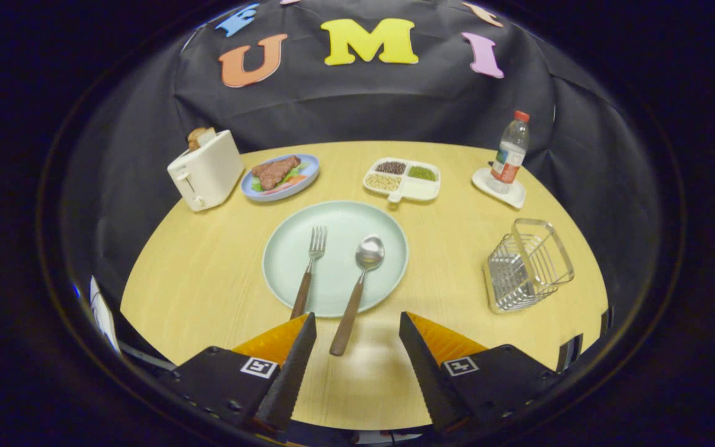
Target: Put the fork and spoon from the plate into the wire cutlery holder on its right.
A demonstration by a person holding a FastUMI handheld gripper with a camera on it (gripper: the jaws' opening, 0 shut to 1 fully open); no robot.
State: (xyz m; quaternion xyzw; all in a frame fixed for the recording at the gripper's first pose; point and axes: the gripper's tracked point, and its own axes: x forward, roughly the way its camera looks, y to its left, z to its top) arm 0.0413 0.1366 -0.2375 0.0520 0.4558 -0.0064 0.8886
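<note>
Gripper (357, 326) hangs over the near edge of the round wooden counter (208, 279), jaws spread wide, gripping nothing. Spoon (360, 282) handle end lies between the two fingers, not touching either; left fingertip sits just beside the fork (309, 273) handle end.

Pale green plate (339, 217) is just beyond the fingers, mid-counter. Fork on the plate's left half, tines toward the far side, brown handle running over the near rim. Spoon on the right half, bowl far, brown handle sticking out past the near rim onto the counter. The two lie roughly parallel, apart.

Wire cutlery holder (528, 264) stands to the right of the plate, well apart from it, near the counter's right edge; looks empty.

Far side, left to right: white toaster (205, 171) w/ bread in the slot, blue plate (283, 180) w/ meat & veg, white divided dish (402, 179) w/ grains, water bottle (509, 152) w/ red cap on a small white saucer (499, 188).
</note>
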